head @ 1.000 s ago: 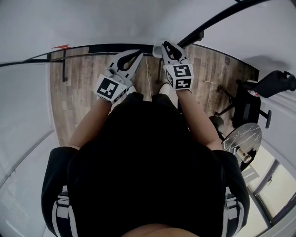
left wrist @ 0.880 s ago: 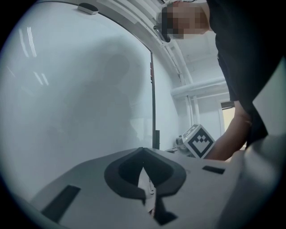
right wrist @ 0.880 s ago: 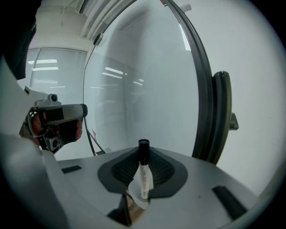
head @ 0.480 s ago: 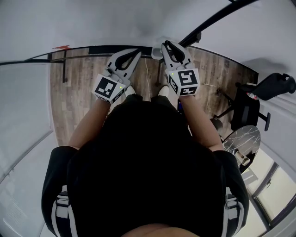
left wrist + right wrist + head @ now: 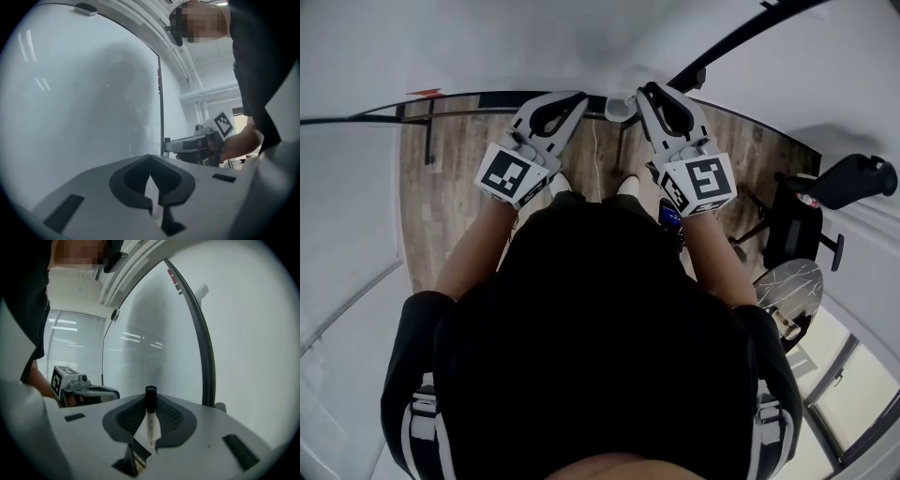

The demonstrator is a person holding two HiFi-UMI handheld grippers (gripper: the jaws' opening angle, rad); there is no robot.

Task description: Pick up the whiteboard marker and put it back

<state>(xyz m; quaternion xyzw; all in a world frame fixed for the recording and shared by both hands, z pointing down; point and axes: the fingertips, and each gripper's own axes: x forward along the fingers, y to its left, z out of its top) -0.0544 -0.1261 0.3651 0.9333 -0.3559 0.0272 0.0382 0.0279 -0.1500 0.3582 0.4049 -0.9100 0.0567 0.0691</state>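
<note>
Whiteboard marker (image 5: 151, 423), white barrel, black cap: stands upright, cap uppermost, pinched at the tips of the right gripper (image 5: 151, 396), jaws part-closed on its barrel, close before the glossy white, dark-framed whiteboard (image 5: 154, 345); left gripper (image 5: 150, 157), jaws together and empty, faces that whiteboard alongside.

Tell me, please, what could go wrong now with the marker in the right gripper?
1. The right gripper pinches the thin marker upright, black cap past the tips; it might pivot or slip out.
2. The whiteboard is just ahead, so the cap could knock against it.
3. The left gripper is alongside; the two could bump.
</note>
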